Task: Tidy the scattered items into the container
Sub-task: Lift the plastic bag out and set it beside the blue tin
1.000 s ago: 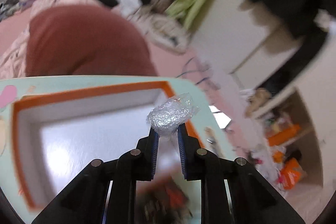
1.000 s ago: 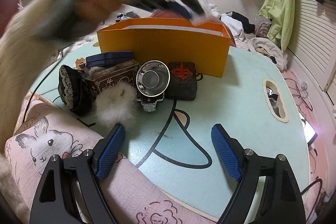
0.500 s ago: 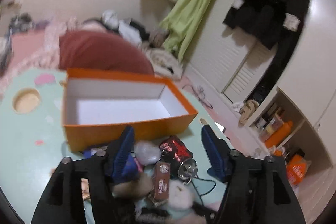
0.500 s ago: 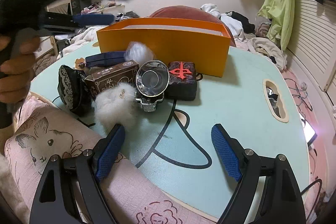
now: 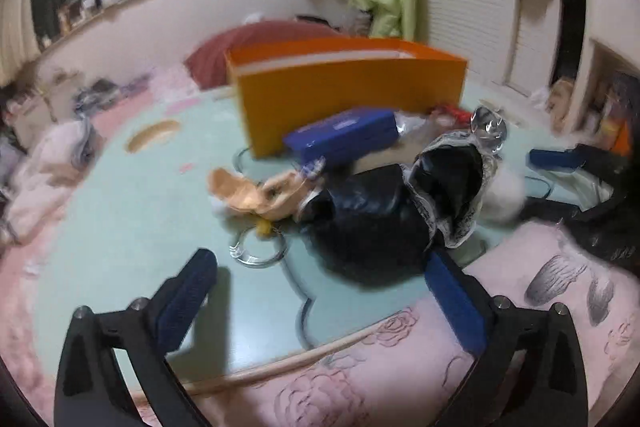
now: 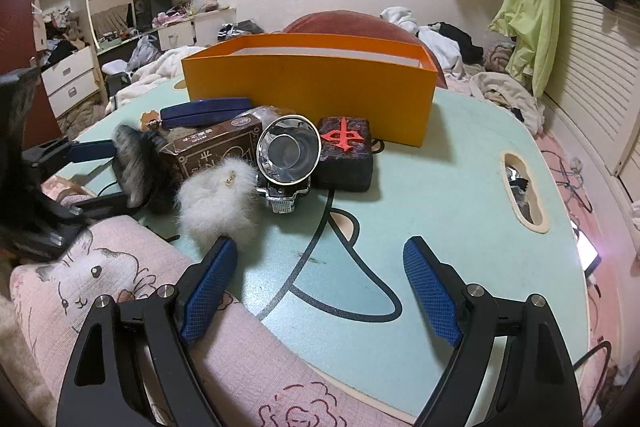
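Observation:
The orange box [image 6: 312,83] stands open at the back of the mint table [image 6: 440,187]. In front of it lie a blue case [image 6: 208,109], a clear-wrapped bundle [image 6: 260,113], a brown carton [image 6: 216,147], a shiny metal cup [image 6: 288,151], a dark block with a red character [image 6: 346,155], a white fluffy ball [image 6: 218,203] and a black lace pouch [image 5: 400,203]. My left gripper [image 5: 320,263] is low at the table's near left; its jaws are opening, with nothing pressed between them and the pouch just ahead. My right gripper [image 6: 320,251] is open and empty.
A peach key charm [image 5: 256,195] with a metal ring [image 5: 256,255] lies left of the pouch. Pink printed cloth [image 6: 120,287] covers the near table edge. An oval cut-out [image 6: 522,187] sits at the table's right. Clothes and bedding lie behind the box.
The left gripper let go of the clear-wrapped bundle, which now lies in front of the box. It swung down from over the box to the table's near left and opened wide. The right gripper stayed still.

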Demonstrator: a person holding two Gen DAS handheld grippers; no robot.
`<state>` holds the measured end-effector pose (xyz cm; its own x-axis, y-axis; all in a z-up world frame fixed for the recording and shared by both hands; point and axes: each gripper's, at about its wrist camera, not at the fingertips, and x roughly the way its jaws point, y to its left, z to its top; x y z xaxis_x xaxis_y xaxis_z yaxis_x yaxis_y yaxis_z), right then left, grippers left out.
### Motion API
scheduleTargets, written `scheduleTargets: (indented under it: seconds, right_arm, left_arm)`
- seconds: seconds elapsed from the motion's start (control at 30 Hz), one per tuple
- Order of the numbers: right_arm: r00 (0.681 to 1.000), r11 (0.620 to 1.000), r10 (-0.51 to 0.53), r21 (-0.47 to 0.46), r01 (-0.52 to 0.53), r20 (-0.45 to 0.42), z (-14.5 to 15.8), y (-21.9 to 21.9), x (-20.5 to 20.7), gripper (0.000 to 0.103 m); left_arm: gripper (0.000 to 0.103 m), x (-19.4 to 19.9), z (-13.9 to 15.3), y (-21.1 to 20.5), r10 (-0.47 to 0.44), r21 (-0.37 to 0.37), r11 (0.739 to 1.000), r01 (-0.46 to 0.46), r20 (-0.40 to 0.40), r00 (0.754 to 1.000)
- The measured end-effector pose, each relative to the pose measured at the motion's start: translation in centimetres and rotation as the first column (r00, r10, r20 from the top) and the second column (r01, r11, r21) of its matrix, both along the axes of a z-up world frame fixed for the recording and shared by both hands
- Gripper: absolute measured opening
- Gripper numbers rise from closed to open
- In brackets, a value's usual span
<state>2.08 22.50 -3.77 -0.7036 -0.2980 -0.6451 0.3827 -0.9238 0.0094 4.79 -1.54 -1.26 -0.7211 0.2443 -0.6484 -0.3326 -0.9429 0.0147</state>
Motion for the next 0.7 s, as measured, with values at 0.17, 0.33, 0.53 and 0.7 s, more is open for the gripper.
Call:
scheduleTargets:
  seconds: [0.17, 0.33, 0.53, 0.7]
  right_arm:
    - [1.000, 1.000, -0.013, -0.001, 0.013, 0.003, 0.1, 0.1, 0.2, 0.086]
    - [0.999, 1.000, -0.002, 0.024, 0.001, 0.039, 0.6, -0.2, -0.1, 0.086]
    - [0.998, 0.994, -0.010, -0.105, 0.003, -0.064, 9.2, 0.2, -1.8, 0.087]
    - [0.982, 0.988, -0.053, -0.136, 0.079, 0.180, 11.9, -3.6, -10.2, 0.087]
  left_arm:
    - [0.103, 0.3, -0.2, -0.3, 0.015, 0.010, 1.000, -0.015, -0.019, 1.000]
    - [0.103, 0.4, 0.2, -0.6, 0.013, 0.014, 1.000, -0.013, -0.022, 1.000]
    - [0.103, 0.2, 0.1, -0.4, 0.013, 0.014, 1.000, -0.012, -0.022, 1.000]
    - [0.103, 0.2, 0.1, -0.5, 0.012, 0.016, 1.000, -0.011, -0.022, 1.000]
